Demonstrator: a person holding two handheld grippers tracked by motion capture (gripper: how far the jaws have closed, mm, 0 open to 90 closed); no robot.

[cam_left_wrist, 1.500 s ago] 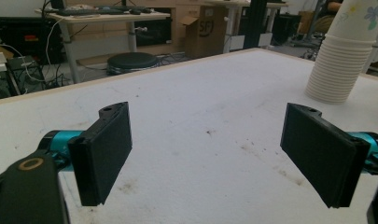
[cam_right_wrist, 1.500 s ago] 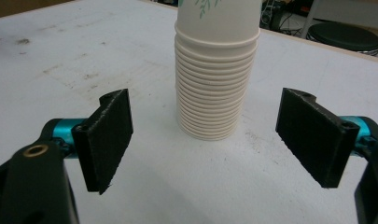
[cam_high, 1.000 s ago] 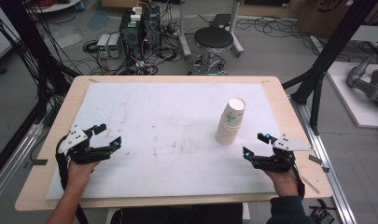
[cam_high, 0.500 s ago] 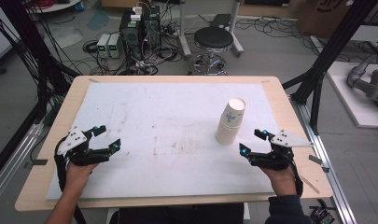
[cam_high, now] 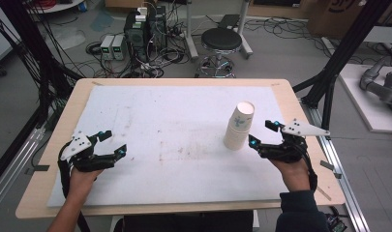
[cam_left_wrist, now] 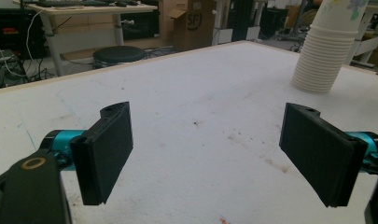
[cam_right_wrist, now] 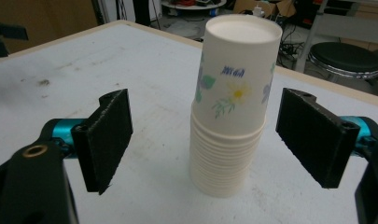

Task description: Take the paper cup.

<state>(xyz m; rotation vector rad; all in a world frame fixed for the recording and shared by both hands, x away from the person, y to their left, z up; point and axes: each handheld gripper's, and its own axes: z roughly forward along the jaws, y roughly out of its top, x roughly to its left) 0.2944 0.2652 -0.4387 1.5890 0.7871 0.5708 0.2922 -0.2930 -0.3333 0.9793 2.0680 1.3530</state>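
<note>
Table (cam_high: 300,104): pale wood top, covered by a stained white mat (cam_high: 174,130). Floor (cam_high: 290,53): grey, littered with loose cables. At 12 o'clock beyond the table, a black round stool (cam_high: 222,39) on a chrome base. At 11 o'clock, stacked electronics boxes (cam_high: 143,26) with tangled wiring. Black frame struts (cam_high: 346,50) stand at 2 o'clock and at 10 o'clock. Cardboard box (cam_high: 341,12) at 1 o'clock. Lighting even, indoor.

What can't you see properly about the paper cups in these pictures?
- Stack of cups: how many cups; the rims in the right gripper view are too close-packed and soft to count.
- Blue writing on the top cup: too blurry to read.
- Stack's top in the left gripper view: cut off by the upper edge.
</note>
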